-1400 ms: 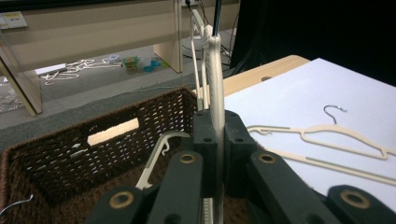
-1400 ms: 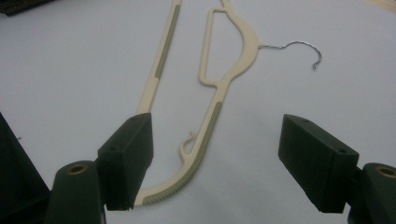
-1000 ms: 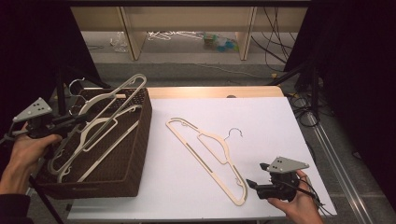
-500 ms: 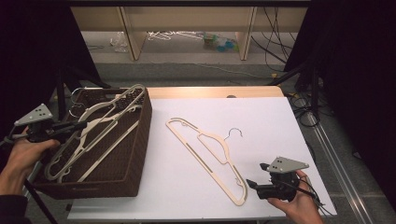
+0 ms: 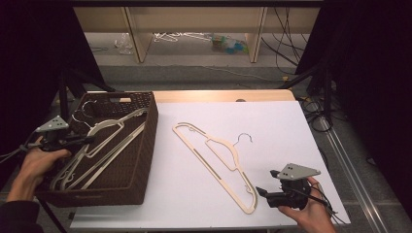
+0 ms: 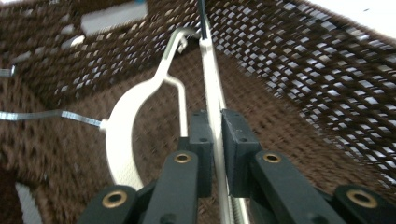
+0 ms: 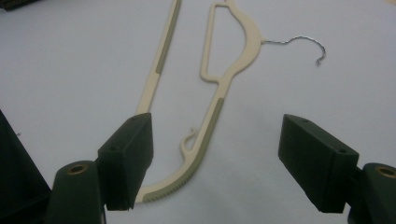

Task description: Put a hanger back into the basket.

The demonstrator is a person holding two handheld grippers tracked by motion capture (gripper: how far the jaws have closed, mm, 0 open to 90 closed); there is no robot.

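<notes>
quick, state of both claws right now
left claw: closed on a cream hanger in the wicker basket
right claw: open, holding nothing

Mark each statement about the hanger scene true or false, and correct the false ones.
1. The left gripper is shut on a hanger's bar. True.
2. The right gripper grips the hanger on the table. False: its fingers stand open, apart from it.
3. The wicker basket holds hangers. True.
4. The hanger on the table is black. False: it is cream with a metal hook.
</notes>
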